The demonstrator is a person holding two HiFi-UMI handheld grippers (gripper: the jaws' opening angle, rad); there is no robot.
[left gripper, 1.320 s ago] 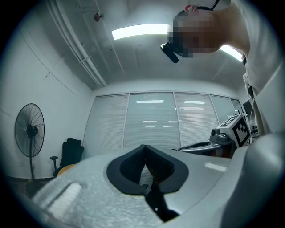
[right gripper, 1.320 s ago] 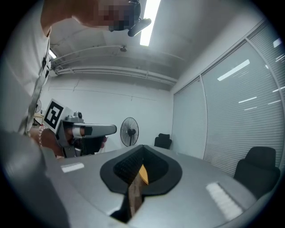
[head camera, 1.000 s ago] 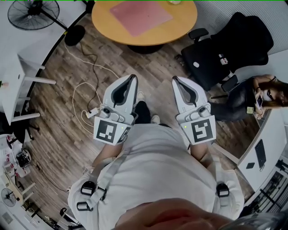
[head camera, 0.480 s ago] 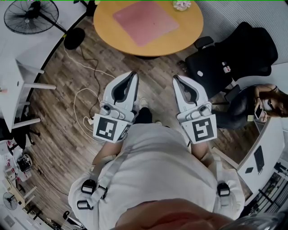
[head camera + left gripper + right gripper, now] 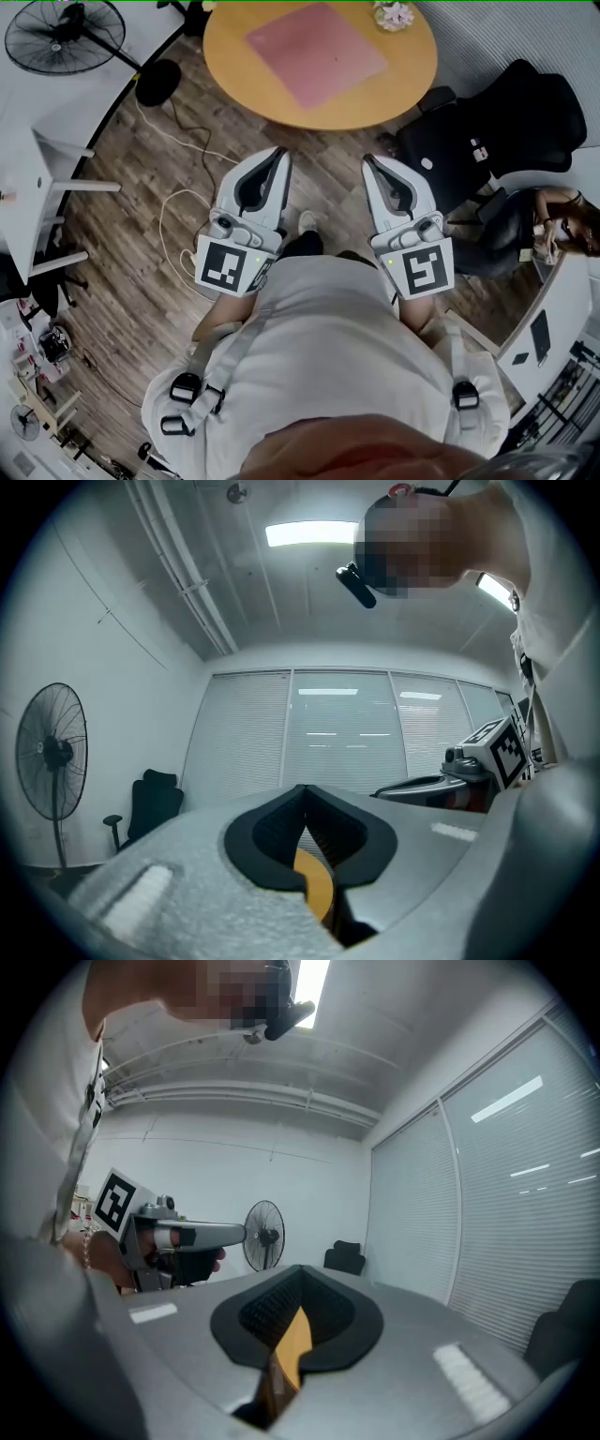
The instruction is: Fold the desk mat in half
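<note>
A pink desk mat (image 5: 314,52) lies flat on the round wooden table (image 5: 403,84) at the top of the head view. Both grippers are held in front of the person's chest, pointing toward the table and well short of it, over the wood floor. My left gripper (image 5: 279,153) is shut with nothing in it; its jaws meet in the left gripper view (image 5: 302,791). My right gripper (image 5: 367,161) is shut and empty too, its jaws closed together in the right gripper view (image 5: 300,1271). Each gripper view looks upward at walls and ceiling, so neither shows the mat.
A small flower pot (image 5: 394,14) stands at the table's far edge. A black office chair (image 5: 497,122) and a seated person (image 5: 562,230) are to the right. A floor fan (image 5: 56,37), a white desk (image 5: 28,187) and a floor cable (image 5: 178,216) lie left.
The table and mat have slid lower and rightward in the head view, so they stand nearer. Both grippers stayed shut and kept their places before the chest.
</note>
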